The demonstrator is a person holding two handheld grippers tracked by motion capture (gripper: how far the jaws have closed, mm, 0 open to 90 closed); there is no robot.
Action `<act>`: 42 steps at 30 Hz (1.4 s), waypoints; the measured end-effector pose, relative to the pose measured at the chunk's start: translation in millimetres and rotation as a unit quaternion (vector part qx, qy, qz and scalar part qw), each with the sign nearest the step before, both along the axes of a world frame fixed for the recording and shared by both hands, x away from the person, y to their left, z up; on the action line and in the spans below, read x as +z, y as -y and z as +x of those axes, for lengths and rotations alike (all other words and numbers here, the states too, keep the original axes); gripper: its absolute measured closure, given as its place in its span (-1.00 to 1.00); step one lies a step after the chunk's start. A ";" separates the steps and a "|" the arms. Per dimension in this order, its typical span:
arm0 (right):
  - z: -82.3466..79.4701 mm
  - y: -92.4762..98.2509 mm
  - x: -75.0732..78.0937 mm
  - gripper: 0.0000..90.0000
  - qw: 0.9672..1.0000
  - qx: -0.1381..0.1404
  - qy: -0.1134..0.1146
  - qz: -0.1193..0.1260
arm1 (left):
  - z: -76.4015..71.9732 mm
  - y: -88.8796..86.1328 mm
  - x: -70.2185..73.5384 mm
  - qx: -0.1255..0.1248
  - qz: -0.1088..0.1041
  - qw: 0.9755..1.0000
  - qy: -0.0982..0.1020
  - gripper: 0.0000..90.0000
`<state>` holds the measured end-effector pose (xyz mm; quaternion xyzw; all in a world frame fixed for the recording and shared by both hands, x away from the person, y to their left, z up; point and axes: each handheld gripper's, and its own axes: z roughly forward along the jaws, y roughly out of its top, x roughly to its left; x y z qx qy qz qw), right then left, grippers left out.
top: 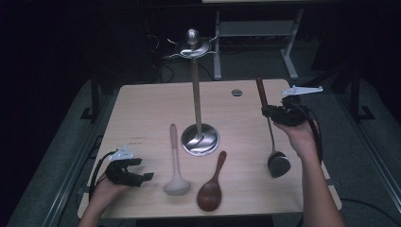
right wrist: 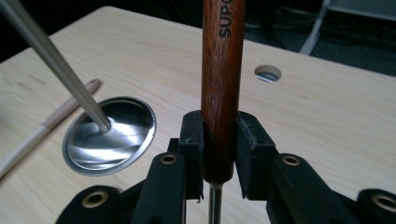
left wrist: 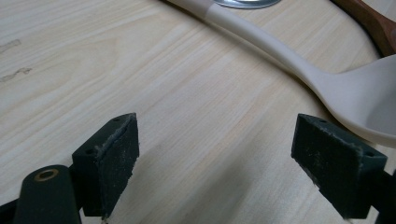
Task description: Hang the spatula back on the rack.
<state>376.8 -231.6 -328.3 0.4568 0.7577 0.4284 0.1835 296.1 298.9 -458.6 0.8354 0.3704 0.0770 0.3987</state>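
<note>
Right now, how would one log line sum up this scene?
right gripper: shut on ladle handle, lifted | left gripper: open, low over table | stand: hooks bare | beige ladle, wooden spoon: lying flat

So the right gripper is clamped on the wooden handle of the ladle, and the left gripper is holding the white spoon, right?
Not quite. The right gripper is indeed clamped on the ladle by its wooden handle. But the left gripper holds nothing: the left gripper view shows its jaws wide apart over the bare table, with the white spoon lying beside them, untouched.
</note>
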 end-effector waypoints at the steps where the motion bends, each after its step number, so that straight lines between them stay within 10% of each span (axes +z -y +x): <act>1: -2.3 1.4 1.1 0.64 1.000 0.001 0.007 0.001 | -0.1 0.1 0.0 0.002 -0.001 1.000 0.000 -0.67; 16: -23.0 15.2 15.3 0.65 0.995 0.032 0.054 0.075 | 0.8 0.2 0.2 0.000 0.003 1.000 0.003 -0.67; 42: -17.8 -23.8 59.0 0.64 0.979 0.141 0.103 0.103 | 0.2 -1.6 0.7 0.000 0.001 1.000 0.005 -0.67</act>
